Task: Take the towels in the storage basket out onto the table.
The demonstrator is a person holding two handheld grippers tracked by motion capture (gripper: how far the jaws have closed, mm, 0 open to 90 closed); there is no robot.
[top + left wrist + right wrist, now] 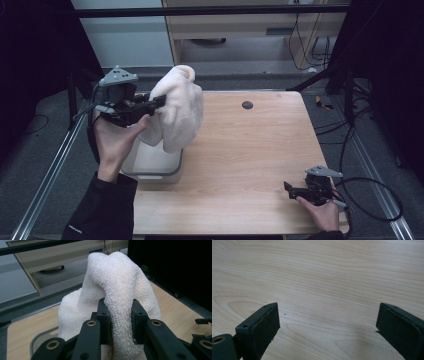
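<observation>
Jaws of the left gripper (117, 315) pinch a fold of the cream-white knitted cloth (176, 114), which hangs above the pale plastic tub (155, 162) at the light wooden table's (250, 150) left side (hand raised, forearm angled upward). The right gripper (327, 322), jaws wide apart and holding nothing, rests low near the table's front right corner.

The hanging white knitted towel (177, 112) hides much of the pale grey plastic bin (152, 167) beneath it; the bin's inside cannot be seen. The towel's lower end runs off the left gripper view's bottom edge.
</observation>
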